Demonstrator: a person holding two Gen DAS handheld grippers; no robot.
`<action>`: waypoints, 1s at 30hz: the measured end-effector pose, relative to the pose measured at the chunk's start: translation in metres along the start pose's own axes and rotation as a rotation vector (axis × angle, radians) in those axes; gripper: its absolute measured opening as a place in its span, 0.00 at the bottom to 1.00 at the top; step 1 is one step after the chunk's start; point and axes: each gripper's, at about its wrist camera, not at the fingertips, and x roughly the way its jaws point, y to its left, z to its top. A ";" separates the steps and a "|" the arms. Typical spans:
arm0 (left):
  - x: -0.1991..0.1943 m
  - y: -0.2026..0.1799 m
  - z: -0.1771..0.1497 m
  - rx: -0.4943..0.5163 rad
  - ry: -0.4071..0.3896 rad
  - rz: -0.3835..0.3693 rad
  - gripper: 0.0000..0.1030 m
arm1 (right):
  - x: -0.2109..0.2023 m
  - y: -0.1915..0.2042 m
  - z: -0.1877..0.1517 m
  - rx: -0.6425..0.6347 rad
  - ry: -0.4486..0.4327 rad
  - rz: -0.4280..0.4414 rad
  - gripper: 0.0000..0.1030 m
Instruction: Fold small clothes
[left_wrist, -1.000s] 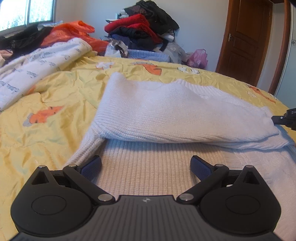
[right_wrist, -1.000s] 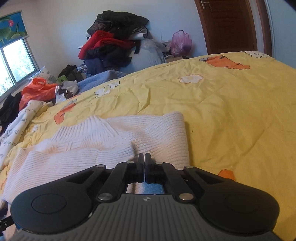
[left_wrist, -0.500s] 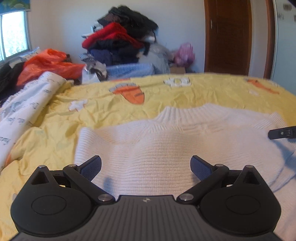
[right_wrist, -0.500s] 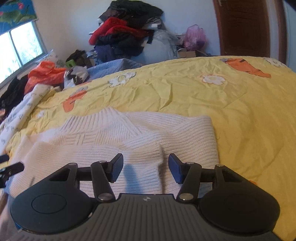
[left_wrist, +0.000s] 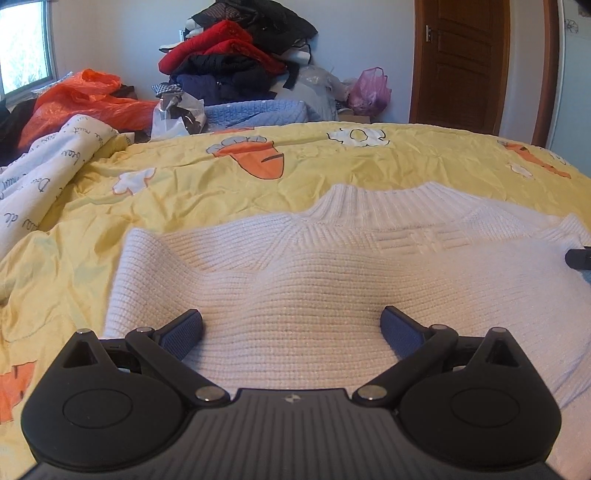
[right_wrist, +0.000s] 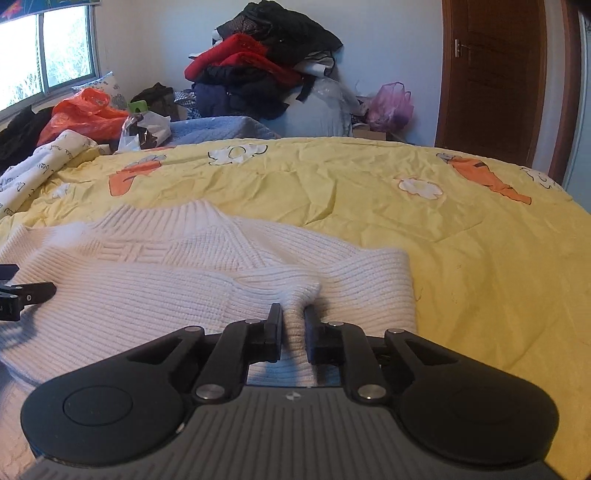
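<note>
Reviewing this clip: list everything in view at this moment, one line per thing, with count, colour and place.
sweater: one, white knit, lying on the bedspread, collar toward the far side
bedspread: one, yellow with orange carrot prints, covering the bed
quilt: one, white with script print, bunched at the bed's left edge
clothes pile: one heap, red, black and navy, against the far wall
orange bag: one, beside the window, left
pink bag: one, on the floor near the door
door: one, brown wood, closed, right
window: one, bright, left
left gripper: black, blue pads, open above the sweater
right gripper: black, pinching a sweater fold
</note>
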 end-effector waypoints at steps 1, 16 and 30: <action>-0.009 -0.001 0.000 -0.002 -0.004 0.023 1.00 | -0.003 0.000 0.000 -0.002 -0.003 0.001 0.28; -0.113 0.012 -0.094 -0.068 0.066 -0.021 1.00 | -0.102 0.038 -0.083 -0.038 0.005 0.109 0.55; -0.197 -0.005 -0.181 -0.024 0.057 -0.019 1.00 | -0.192 0.061 -0.156 -0.070 0.007 0.090 0.76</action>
